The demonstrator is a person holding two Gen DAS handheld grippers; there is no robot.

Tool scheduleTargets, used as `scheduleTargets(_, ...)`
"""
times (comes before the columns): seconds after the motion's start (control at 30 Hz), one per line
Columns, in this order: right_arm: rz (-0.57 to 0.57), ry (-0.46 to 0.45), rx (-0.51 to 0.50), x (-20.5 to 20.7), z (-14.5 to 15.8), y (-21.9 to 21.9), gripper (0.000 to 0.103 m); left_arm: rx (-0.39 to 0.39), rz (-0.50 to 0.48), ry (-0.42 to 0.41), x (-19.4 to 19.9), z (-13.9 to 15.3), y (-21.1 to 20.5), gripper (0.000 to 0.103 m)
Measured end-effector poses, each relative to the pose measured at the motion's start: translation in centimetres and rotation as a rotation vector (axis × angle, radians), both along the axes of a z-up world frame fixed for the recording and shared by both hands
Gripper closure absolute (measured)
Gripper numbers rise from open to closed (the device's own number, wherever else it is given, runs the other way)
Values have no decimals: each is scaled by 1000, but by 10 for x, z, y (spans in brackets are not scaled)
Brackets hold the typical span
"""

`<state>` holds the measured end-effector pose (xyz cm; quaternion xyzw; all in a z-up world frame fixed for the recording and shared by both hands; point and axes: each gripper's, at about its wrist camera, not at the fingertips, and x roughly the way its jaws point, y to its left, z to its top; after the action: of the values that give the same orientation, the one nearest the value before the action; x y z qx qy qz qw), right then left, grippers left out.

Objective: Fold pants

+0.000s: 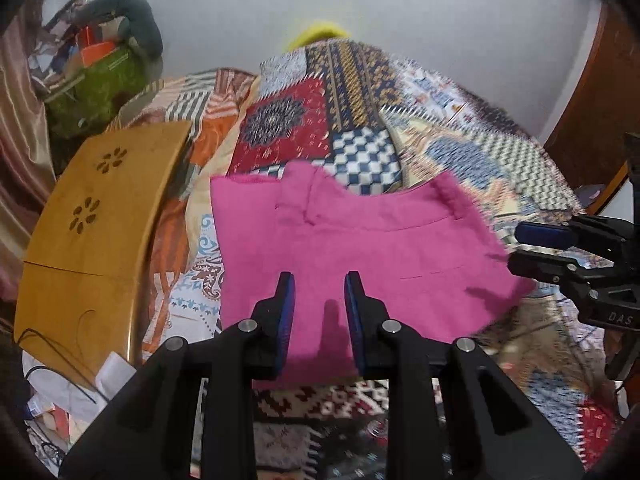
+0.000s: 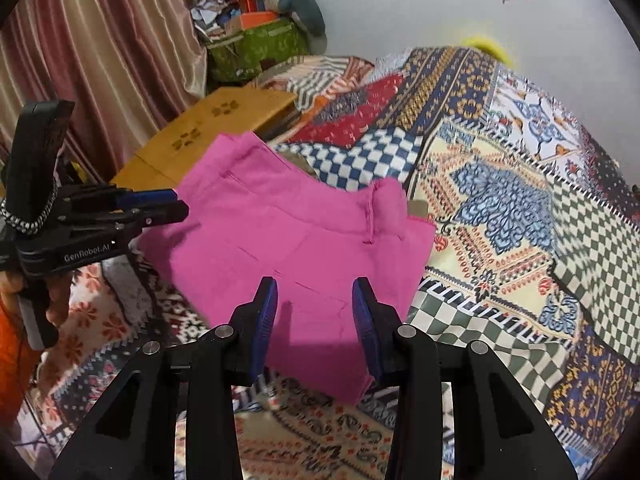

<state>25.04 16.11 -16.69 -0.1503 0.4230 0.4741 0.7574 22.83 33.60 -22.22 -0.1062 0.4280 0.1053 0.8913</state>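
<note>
Left gripper (image 1: 319,312) and right gripper (image 2: 314,316), both spread and holding nothing, hover over the near edge of the pink pants (image 1: 352,248), which lie folded flat on the patterned bedspread (image 2: 500,200), long axis apparently crosswise, roughly equidistant from both.

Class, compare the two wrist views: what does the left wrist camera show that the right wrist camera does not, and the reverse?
Only the left view: the left gripper from behind, open, and a brown door at right.
Only the right view: the right gripper from behind, open, and the hand gripping the other handle.
Both: pink pants on the patterned bedspread, a wooden board and a green bag.
</note>
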Motion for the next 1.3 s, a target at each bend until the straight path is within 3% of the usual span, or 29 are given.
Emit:
scheduleTargets(0.47, -20, -135, 234, -70, 122, -61, 67, 124, -18, -267, -98, 139, -76, 79)
scheduleTargets(0.67, -18, -197, 371, -116, 166, -94, 68, 198, -6, -388, -149, 185, -118, 79)
scheduleTargets(0.87, -32, -298, 513, -164, 202, -137, 68, 249, 28, -481, -204, 213, -158, 78)
scheduleTargets(0.93, -35, -317, 545, -178, 210, -149, 68, 262, 31, -511, -220, 220, -170, 74)
scheduleTargets(1.1, -44, -374, 594, -210, 221, -171, 67, 316, 43, -583, -253, 232, -200, 54)
scheduleTargets(1.2, -58, -394, 613, -225, 222, -180, 57, 323, 46, -620, -269, 236, -212, 36)
scheduleTargets(1.3, -74, -416, 613, -235, 220, -183, 47, 331, 48, -644, -279, 237, -220, 30)
